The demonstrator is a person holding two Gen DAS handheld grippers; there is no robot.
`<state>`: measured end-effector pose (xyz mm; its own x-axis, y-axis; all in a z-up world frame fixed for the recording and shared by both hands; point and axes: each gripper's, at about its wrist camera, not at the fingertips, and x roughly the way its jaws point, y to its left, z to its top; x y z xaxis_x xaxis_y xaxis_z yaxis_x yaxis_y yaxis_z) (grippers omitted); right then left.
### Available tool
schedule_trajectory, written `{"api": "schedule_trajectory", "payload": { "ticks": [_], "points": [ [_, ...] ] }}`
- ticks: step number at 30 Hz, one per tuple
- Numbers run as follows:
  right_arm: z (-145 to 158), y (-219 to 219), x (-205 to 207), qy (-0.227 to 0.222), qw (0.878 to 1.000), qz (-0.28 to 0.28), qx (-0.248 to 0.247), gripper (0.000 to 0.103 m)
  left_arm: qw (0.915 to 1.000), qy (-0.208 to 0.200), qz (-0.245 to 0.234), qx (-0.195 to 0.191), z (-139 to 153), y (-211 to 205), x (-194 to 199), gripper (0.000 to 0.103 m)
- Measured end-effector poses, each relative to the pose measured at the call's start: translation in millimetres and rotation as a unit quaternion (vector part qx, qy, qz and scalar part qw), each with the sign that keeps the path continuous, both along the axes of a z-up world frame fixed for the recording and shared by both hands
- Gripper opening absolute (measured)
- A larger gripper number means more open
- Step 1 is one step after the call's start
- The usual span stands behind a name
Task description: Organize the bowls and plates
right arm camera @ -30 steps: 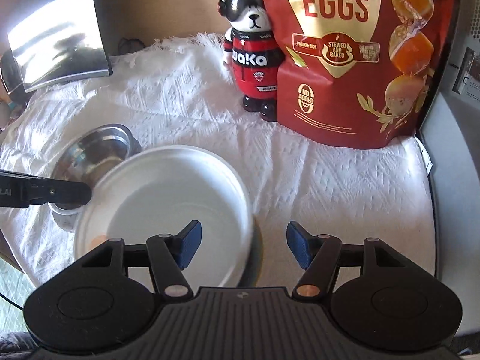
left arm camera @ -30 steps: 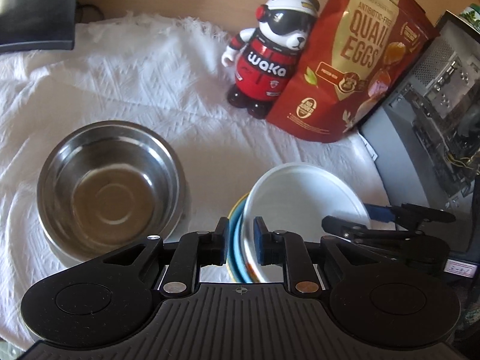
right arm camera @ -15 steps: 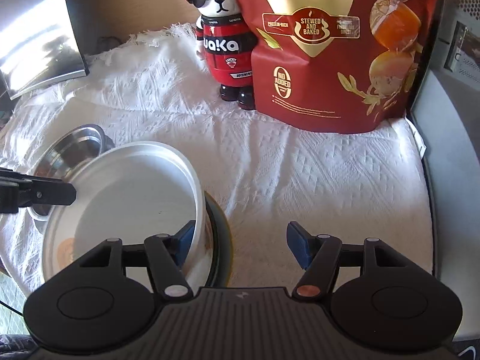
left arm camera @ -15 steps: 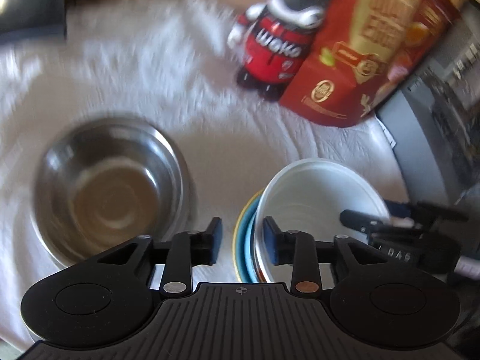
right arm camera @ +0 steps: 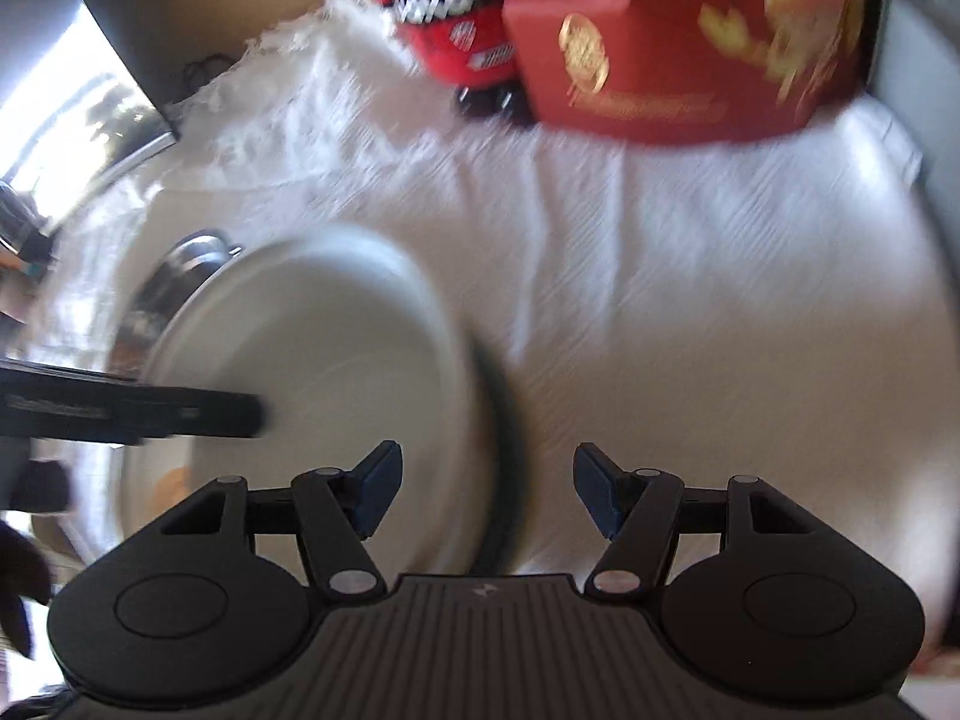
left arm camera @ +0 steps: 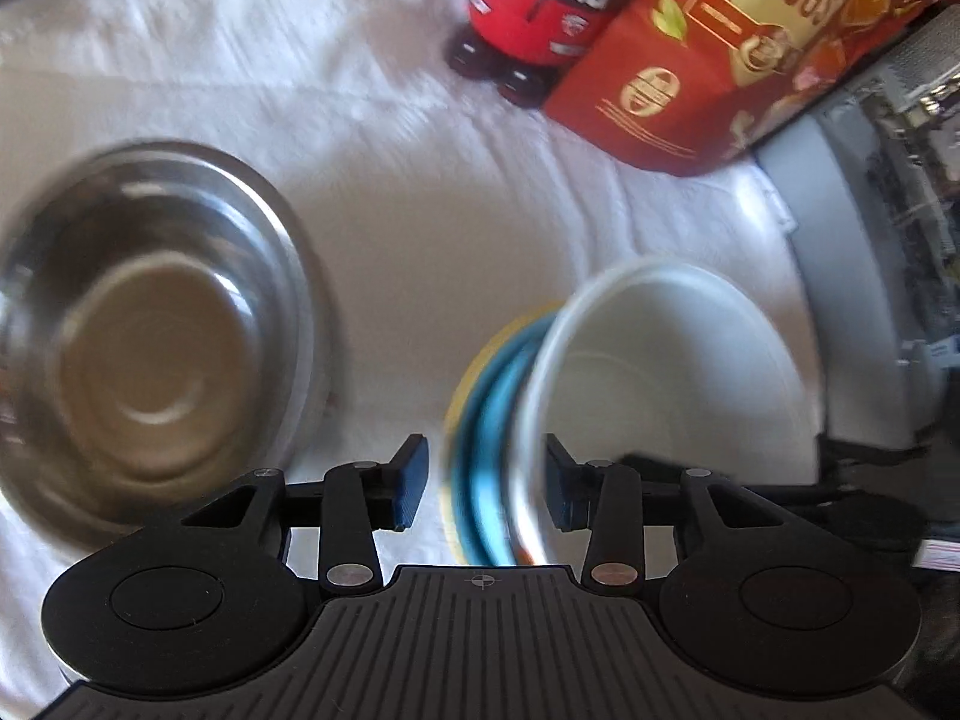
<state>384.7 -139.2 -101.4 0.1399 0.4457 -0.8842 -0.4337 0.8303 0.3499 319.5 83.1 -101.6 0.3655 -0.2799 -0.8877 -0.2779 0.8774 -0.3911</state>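
A white bowl (left arm camera: 666,360) sits on a stack with a blue plate (left arm camera: 486,420) and a yellow plate (left arm camera: 465,372) on the white cloth. My left gripper (left arm camera: 485,483) is open, its fingers on either side of the stack's near rim. A steel bowl (left arm camera: 150,324) stands to the left. In the right wrist view the white bowl (right arm camera: 312,372) lies at lower left, with the steel bowl (right arm camera: 186,258) behind it. My right gripper (right arm camera: 486,492) is open, astride the stack's right rim. The left gripper's finger (right arm camera: 132,411) reaches over the bowl.
A red panda figure (left arm camera: 534,12) and a red quail-egg bag (left arm camera: 738,54) stand at the back. A grey computer case (left arm camera: 888,192) borders the right side. A dark monitor (right arm camera: 78,60) stands at the back left. White cloth (right arm camera: 690,300) lies right of the stack.
My left gripper has opened, letting go of the stack's rim. Both cameras have moved forward and lower; the views are blurred. The white bowl has tilted less.
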Motion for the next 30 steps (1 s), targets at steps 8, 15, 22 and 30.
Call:
{"api": "schedule_trajectory", "payload": {
  "ticks": [8, 15, 22, 30],
  "points": [
    [-21, -2, -2, 0.066, 0.996, -0.046, 0.041, 0.065, 0.9996, 0.001, -0.013, -0.026, -9, -2, 6, 0.055],
    [-29, -8, -4, 0.097, 0.991, -0.079, 0.049, 0.065, 0.9987, 0.011, -0.038, -0.032, -16, -7, 13, 0.063],
    [-28, -7, -3, 0.106, 0.988, -0.089, 0.063, 0.062, 0.9984, 0.005, -0.046, -0.034, -17, -7, 12, 0.064],
    [-25, -5, -5, 0.102, 0.989, -0.083, 0.066, 0.062, 0.998, 0.009, -0.049, -0.038, -17, -4, 8, 0.064]
  ]
}}
